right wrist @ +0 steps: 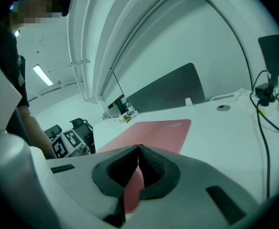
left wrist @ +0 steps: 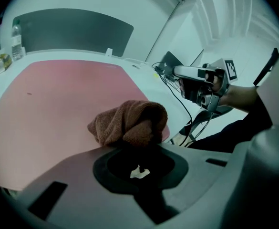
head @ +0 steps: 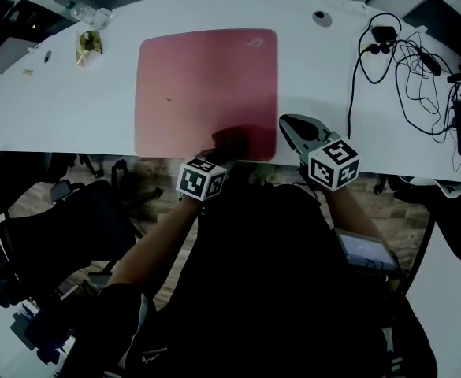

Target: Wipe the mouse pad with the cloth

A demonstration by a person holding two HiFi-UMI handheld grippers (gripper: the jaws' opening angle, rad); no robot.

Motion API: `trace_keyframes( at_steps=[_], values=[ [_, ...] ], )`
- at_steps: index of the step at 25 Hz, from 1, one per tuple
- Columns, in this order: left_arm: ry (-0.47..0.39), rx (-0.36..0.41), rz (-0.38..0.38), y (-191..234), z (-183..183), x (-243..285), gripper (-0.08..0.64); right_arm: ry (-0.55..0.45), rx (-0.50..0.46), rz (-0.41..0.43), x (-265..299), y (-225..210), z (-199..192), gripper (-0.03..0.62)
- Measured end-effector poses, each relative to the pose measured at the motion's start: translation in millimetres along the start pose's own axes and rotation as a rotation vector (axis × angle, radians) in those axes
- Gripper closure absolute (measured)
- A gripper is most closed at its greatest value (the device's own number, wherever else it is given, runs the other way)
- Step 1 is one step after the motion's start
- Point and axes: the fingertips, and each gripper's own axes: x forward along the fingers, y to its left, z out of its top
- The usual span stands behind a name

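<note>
Six o'clock on the pink rectangular mouse pad (head: 202, 85), left gripper (head: 221, 154) clamps the bunched brown terry cloth (left wrist: 129, 123); right gripper (head: 293, 124) idles, jaws together, empty. Unpinned, that pad could skid.

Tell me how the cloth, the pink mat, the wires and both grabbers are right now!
cloth: bunched up, on the mouse pad's near edge.
mouse pad: lying flat on the desk.
left gripper: shut on the cloth.
right gripper: shut, holding nothing.
cables: loosely tangled on the desk.
</note>
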Motion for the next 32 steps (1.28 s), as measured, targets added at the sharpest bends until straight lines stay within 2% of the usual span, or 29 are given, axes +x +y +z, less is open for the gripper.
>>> trace_keyframes(
  at_steps=[9,20,27,32],
  values=[
    [0.051,0.054,-0.092,-36,16,25,0.502,-0.023,0.023,-0.038,-15,-5,-8,0.566],
    [0.138,0.116,-0.140,-58,19,42,0.502,-0.050,0.050,-0.093,-29,-10,-12,0.566],
    [0.141,0.111,-0.172,-72,23,55,0.502,-0.059,0.054,-0.104,-36,-12,-13,0.566],
    [0.094,0.084,-0.270,-91,36,52,0.502,-0.061,0.042,-0.096,-34,-9,-8,0.566]
  ],
)
